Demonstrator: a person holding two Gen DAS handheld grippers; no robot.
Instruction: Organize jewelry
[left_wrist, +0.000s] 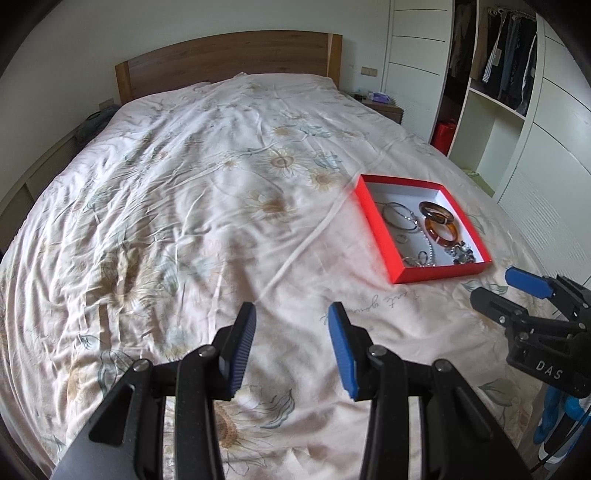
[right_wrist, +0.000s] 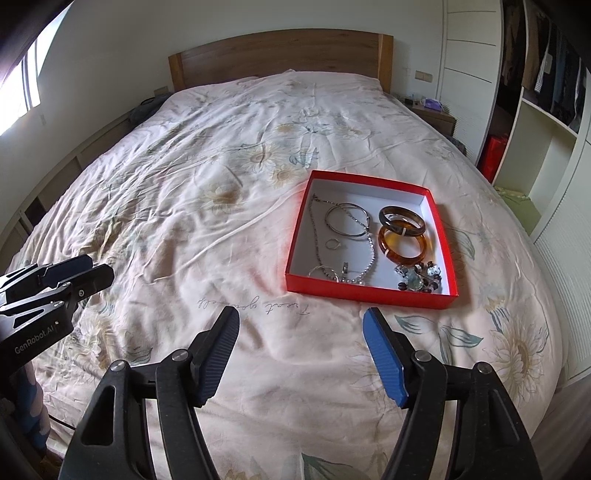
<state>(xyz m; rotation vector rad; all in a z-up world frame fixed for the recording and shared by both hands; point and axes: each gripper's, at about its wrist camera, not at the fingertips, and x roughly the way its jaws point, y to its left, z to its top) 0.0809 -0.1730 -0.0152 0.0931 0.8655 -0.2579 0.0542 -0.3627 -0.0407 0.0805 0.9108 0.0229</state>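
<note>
While over bed (right_wrist: 221, 177): left gripper (left_wrist: 291, 314) jaws wide, empty. Right gripper (right_wrist: 301, 319) jaws wide, empty, near bed's foot edge. Red box (right_wrist: 369, 293) on bed toward right edge, just beyond right gripper. Inside box: bangles (right_wrist: 402, 230), silver hoop (right_wrist: 347, 218), chain (right_wrist: 369, 258), ring (right_wrist: 332, 243), bead cluster (right_wrist: 417, 278).

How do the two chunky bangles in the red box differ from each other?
The dark bangle is brownish-black and lies farther from the grippers; the amber bangle is translucent orange and nearer. The dark one rests partly on the amber one. Both are thick rings lying in the red box.
</note>
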